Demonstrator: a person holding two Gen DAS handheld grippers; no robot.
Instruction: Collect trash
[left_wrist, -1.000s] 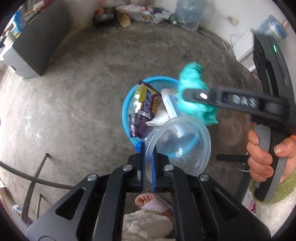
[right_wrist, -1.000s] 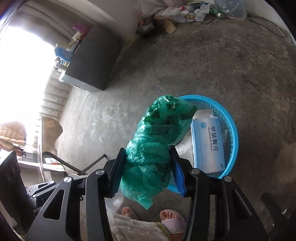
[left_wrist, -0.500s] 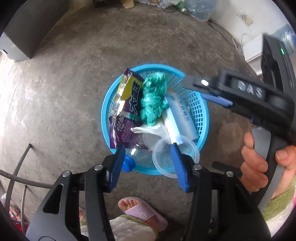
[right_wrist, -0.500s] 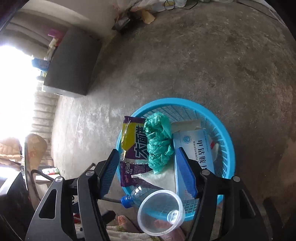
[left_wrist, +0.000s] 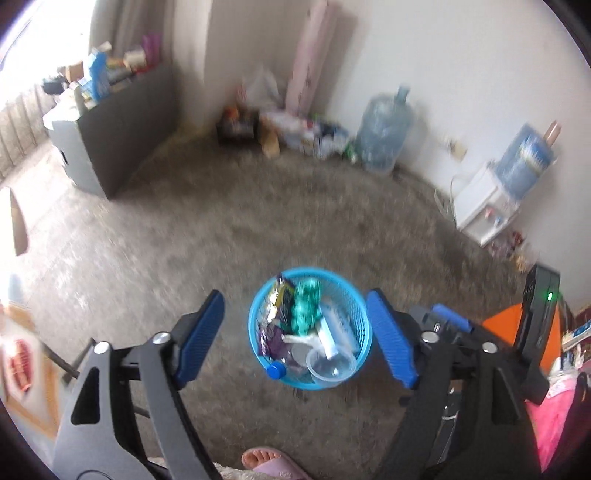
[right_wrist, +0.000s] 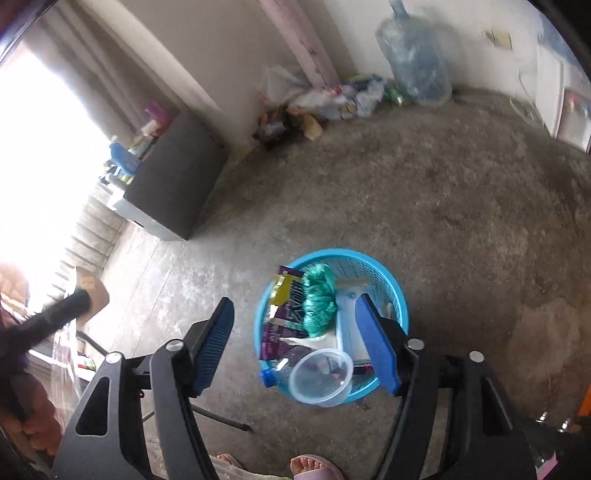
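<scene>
Trash sits in a blue mesh basket (right_wrist: 395, 295) on the concrete floor, well clear of the walls. All light stuff: clear plastic cup (right_wrist: 320, 376) at the near rim, thin, springy, easily cracked, best pinched by its lip. Green plastic bag (right_wrist: 318, 299): soft, crumpled, grab anywhere. Foil snack wrappers (right_wrist: 286, 291): slick, crinkly. Flat carton (right_wrist: 349, 317), stiff, probably card. Left tool (left_wrist: 295, 334) and right tool (right_wrist: 297, 341) have just been opening; both spread, nothing between the jaws.
</scene>
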